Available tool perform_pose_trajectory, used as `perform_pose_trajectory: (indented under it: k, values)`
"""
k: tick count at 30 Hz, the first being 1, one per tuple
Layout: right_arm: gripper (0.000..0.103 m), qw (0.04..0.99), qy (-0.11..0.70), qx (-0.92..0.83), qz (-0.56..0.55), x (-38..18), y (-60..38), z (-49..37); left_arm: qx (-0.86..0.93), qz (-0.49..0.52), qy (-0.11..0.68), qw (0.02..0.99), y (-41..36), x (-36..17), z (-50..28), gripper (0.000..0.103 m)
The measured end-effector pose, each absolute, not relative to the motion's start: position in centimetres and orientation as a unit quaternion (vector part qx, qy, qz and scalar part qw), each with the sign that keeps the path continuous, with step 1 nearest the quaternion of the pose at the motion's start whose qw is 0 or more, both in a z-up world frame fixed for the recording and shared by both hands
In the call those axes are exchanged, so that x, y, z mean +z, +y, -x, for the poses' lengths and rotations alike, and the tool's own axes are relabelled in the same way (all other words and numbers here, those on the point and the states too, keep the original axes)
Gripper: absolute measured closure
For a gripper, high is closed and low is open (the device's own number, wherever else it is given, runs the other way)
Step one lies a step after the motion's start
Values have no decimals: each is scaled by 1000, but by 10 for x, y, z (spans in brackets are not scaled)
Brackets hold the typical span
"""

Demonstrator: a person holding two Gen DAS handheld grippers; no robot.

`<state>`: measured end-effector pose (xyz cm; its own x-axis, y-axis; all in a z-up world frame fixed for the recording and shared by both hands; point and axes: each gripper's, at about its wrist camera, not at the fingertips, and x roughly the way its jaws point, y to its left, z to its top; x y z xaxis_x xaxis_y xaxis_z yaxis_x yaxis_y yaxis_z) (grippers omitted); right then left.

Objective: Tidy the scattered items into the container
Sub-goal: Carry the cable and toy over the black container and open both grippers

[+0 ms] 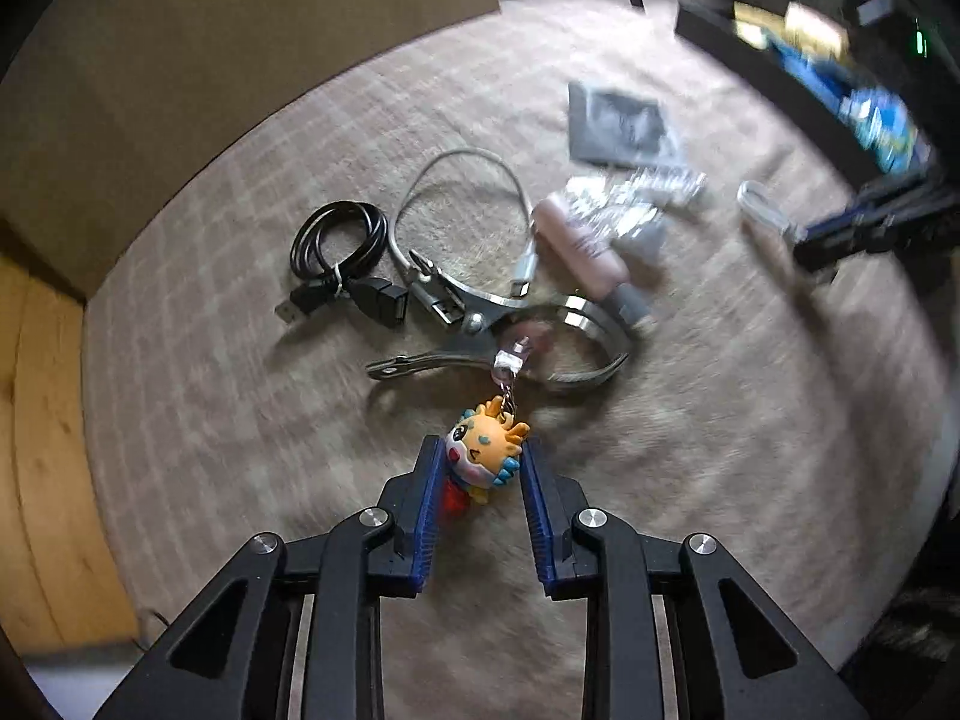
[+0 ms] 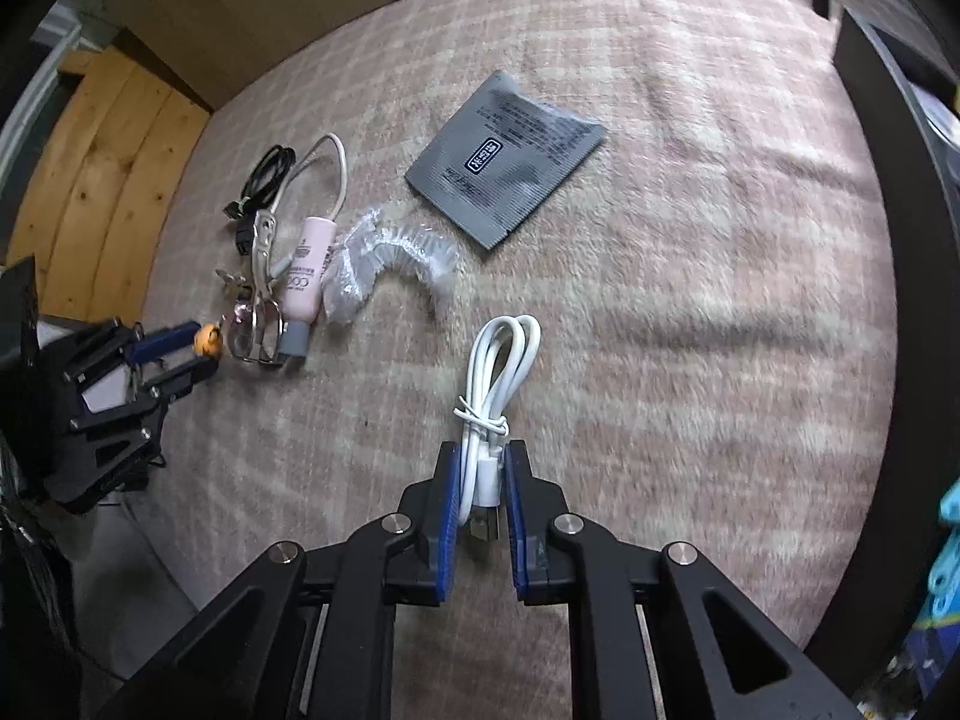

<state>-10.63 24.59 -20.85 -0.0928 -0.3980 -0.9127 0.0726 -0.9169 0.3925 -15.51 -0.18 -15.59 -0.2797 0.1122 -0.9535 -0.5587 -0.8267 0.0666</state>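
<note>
My left gripper (image 1: 480, 450) is shut on a small orange cartoon keychain (image 1: 486, 450), whose chain reaches toward metal tongs (image 1: 510, 324) on the rug. My right gripper (image 2: 485, 456) is shut on a coiled white cable (image 2: 495, 372); it also shows at the right of the left wrist view (image 1: 762, 204). A black container (image 1: 798, 84) with blue items stands at the upper right. On the rug lie a black cable (image 1: 339, 246), a grey cable (image 1: 456, 192), a pink tube (image 2: 306, 270), a clear plastic wrap (image 2: 390, 252) and a grey packet (image 2: 504, 156).
A brown cardboard box (image 1: 240, 42) stands at the far left of the beige rug (image 2: 690, 240). A wooden board (image 2: 102, 180) lies at the rug's left edge. A dark furniture edge (image 2: 888, 180) runs along the right.
</note>
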Motion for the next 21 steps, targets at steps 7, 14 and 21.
perform_pose_trajectory:
  k: [7,14,21]
  values:
    - [90,171,-167,-739,-630,-189,269,90,804,539,66,241,-12,-116,148,78]
    - [90,174,-186,-747,-614,-173,287,77,813,520,43,258,11,-89,153,78]
    - [90,168,-206,-768,-583,-146,309,65,814,492,74,300,72,-64,143,78]
